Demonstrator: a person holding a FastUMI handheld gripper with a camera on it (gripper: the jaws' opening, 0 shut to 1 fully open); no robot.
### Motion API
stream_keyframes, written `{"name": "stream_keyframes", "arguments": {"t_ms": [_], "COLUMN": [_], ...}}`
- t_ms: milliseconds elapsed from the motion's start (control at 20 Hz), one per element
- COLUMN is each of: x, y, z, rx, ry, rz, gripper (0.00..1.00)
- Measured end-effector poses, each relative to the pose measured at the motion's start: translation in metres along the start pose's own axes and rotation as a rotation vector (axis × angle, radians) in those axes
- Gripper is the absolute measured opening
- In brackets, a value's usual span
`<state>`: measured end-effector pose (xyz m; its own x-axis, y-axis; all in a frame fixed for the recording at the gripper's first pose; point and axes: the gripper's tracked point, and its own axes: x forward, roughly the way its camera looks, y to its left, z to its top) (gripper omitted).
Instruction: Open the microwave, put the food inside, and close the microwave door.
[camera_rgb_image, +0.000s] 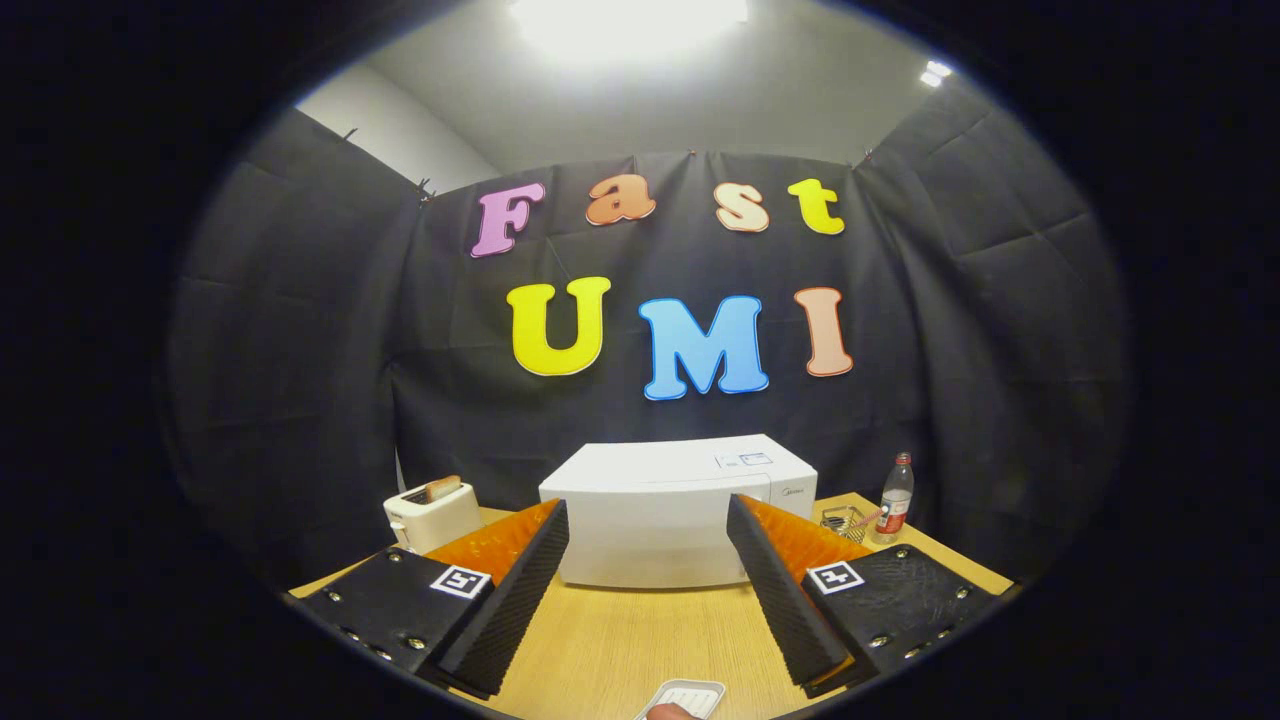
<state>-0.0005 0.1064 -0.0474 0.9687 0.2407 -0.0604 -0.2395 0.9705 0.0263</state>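
Observation:
A white microwave (670, 510) stands on the wooden table (620, 640) beyond my fingers, its door closed. My gripper (648, 515) hangs above the table well short of it, open, with nothing between the fingers. Below and between the fingers, close to me, lies a small white tray (685, 697) with a piece of food (672, 712) at its near rim; most of both is cut off.
A white toaster (432, 513) with a slice of bread in it stands left of the microwave. Right of the microwave sit a small wire basket (843, 520) and a clear bottle with a red label (895, 498). Black cloth walls close in the table behind.

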Motion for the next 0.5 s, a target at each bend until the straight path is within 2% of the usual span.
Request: {"name": "stream_keyframes", "arguments": {"t_ms": [500], "x": [-0.009], "y": [0.005], "z": [0.019], "rx": [-0.003], "ry": [-0.066], "rz": [-0.004], "gripper": [0.99]}}
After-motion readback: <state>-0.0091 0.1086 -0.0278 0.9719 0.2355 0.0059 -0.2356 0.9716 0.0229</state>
